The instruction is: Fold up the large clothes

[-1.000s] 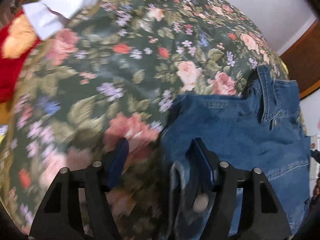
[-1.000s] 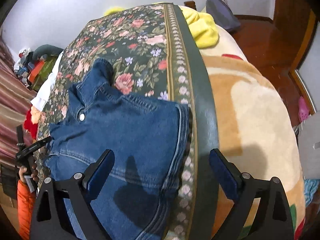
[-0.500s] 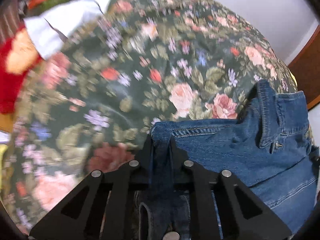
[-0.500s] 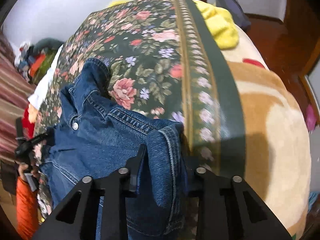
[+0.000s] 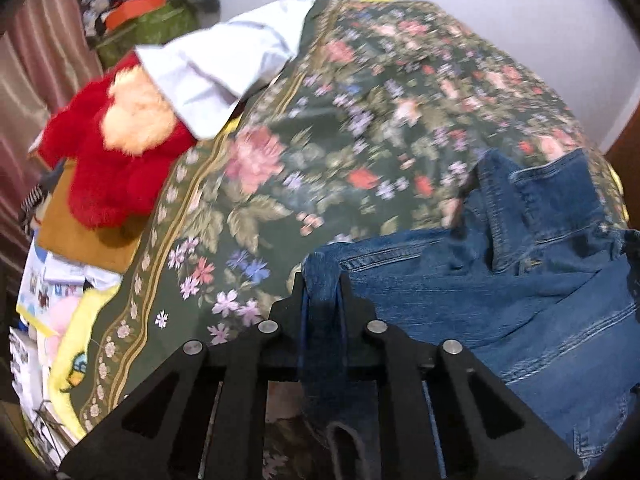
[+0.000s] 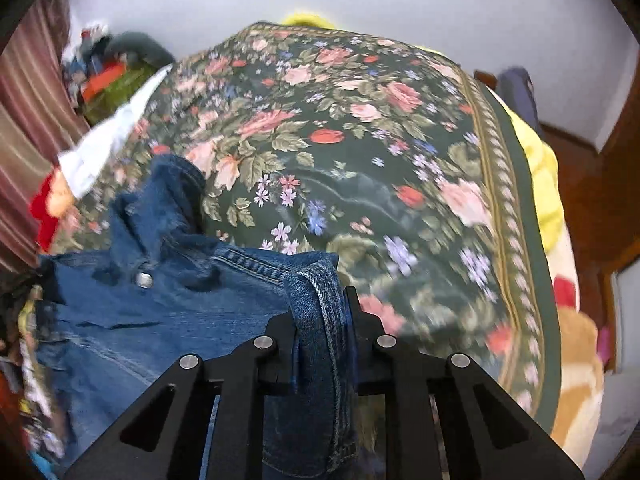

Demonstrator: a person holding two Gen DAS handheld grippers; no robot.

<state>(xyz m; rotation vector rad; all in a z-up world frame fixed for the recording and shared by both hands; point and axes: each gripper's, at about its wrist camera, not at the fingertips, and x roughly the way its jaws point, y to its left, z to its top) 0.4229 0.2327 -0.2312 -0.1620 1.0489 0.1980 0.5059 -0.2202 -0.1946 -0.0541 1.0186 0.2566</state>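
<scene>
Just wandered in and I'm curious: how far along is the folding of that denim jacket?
Early. Done: each tool, left tool and right tool, is shut on a corner of the denim jacket on the floral bedspread. In hand: the corners look raised. Left: no finished fold shows; collar rumpled.

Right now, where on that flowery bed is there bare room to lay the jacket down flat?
The widest bare patch of the floral bedspread lies beyond the denim jacket, toward the wall. Another runs between the jacket and the red plush toy. That left edge is crowded: the toy and a white garment lie there. On the right, bare border, then a yellow blanket.
</scene>
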